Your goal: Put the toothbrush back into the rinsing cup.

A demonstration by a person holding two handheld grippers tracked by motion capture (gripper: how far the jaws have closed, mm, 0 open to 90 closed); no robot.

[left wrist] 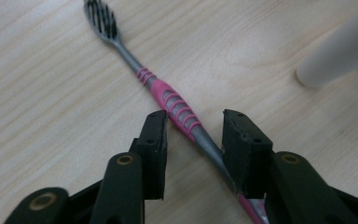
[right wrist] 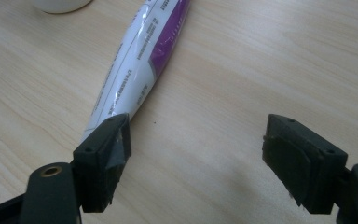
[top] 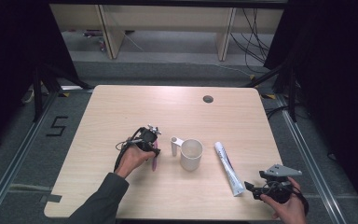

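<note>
1. High view, nearest us: our right gripper (top: 256, 187) sits low by the tube's (top: 228, 169) crimped end, jaws wide and empty, likely lining up.
2. Farther in, our left gripper (left wrist: 193, 133) straddles the toothbrush (left wrist: 170, 100) flat on the bench (top: 121, 107), jaws parted, beside the cup (top: 191, 154).

A white mug (top: 191, 154) stands near the middle of the table (top: 121, 107), its handle (top: 175, 145) turned left. A round hole (top: 208, 99) sits near the table's far edge.
</note>
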